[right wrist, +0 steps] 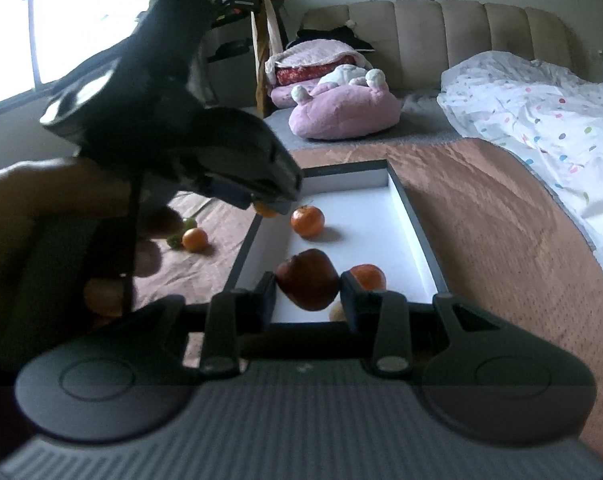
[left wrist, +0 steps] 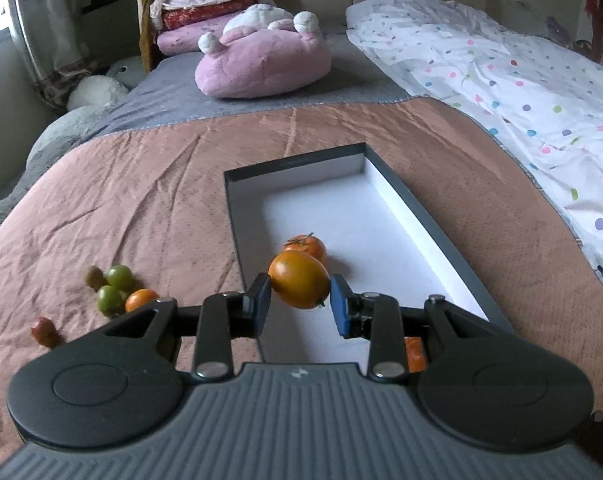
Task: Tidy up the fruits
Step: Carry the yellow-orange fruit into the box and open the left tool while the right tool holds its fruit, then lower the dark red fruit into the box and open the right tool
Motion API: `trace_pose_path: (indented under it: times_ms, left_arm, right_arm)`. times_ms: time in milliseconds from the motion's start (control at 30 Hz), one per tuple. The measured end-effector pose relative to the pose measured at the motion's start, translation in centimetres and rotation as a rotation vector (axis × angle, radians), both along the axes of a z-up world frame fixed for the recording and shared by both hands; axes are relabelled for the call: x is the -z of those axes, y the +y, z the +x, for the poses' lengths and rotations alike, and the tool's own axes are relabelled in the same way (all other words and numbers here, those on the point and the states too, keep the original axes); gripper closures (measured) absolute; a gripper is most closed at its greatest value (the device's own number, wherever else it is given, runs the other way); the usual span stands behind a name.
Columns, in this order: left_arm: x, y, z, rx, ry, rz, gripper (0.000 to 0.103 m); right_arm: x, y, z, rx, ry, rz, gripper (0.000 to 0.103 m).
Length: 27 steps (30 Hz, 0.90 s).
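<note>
Orange fruit (left wrist: 299, 279), round and smooth: clamped between the blue pads of the left gripper (left wrist: 300, 300), carried in the air over the near left rim of the open shallow box (left wrist: 441, 216), which sits on the pink bedspread (left wrist: 141, 200). Dark red fruit (right wrist: 307, 279): pinched between the pads of the right gripper (right wrist: 307, 292), hanging over the near end of the same box. Already inside: a mandarin (right wrist: 307, 221) mid-floor and a second mandarin (right wrist: 367, 276) just behind the right gripper. Still loose on the bedspread, left of the box: two green fruits (left wrist: 115, 288), a small orange one (left wrist: 140, 299), a reddish one (left wrist: 43, 331). Risks, judged: both held fruits are gripped on curved skin and may squirt out; a release near the rim could send the orange fruit onto the bedspread; dropped fruit may knock and roll the mandarins; the two grippers work close and may collide.
</note>
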<state>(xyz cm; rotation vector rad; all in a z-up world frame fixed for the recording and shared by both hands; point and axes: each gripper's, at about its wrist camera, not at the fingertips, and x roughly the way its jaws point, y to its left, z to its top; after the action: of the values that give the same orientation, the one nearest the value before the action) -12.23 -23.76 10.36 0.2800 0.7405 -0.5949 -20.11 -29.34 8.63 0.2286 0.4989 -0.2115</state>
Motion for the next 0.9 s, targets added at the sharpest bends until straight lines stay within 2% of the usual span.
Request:
trace_pose_path:
  times_ms: [500,900]
  left_arm:
    - [1.9,-2.1,1.9,0.008,0.037,0.028,0.065]
    - [0.7,-0.8,1.5,-0.019,0.033,0.026,0.065]
  right_arm:
    - [0.3,-0.6,0.6,0.018,0.016,0.021,0.066]
    - [0.5,-1.3,1.0,0.018,-0.011,0.018,0.066]
